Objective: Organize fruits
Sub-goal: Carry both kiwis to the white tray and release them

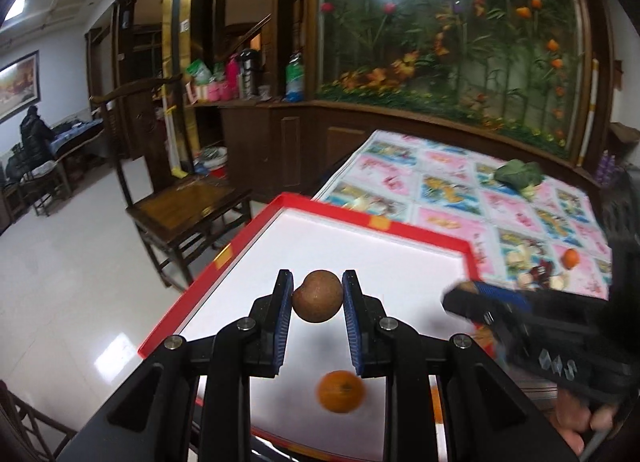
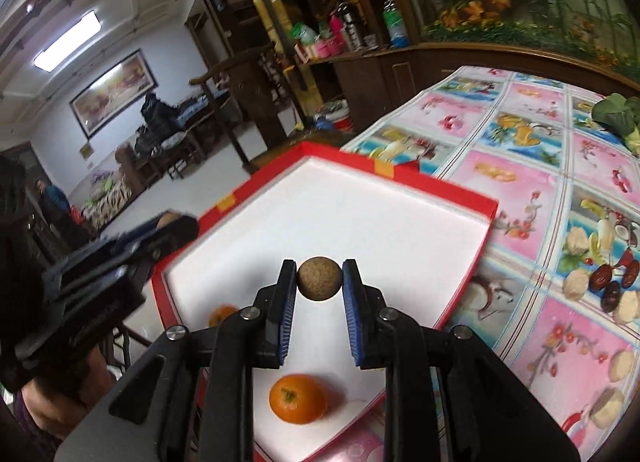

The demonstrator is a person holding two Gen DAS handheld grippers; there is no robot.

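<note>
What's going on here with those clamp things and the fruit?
A person holds a hand gripper in each hand, sorting fruit into a red box with a white inside. The left gripper and the right gripper each clamp a round brown fruit over the box. Oranges already lie inside; another orange sits on the patterned tablecloth.

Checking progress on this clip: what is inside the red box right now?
The red box holds two oranges on its white floor: one in front, one partly hidden behind the right gripper. Both grippers' brown fruits hang above it, not inside.
</note>
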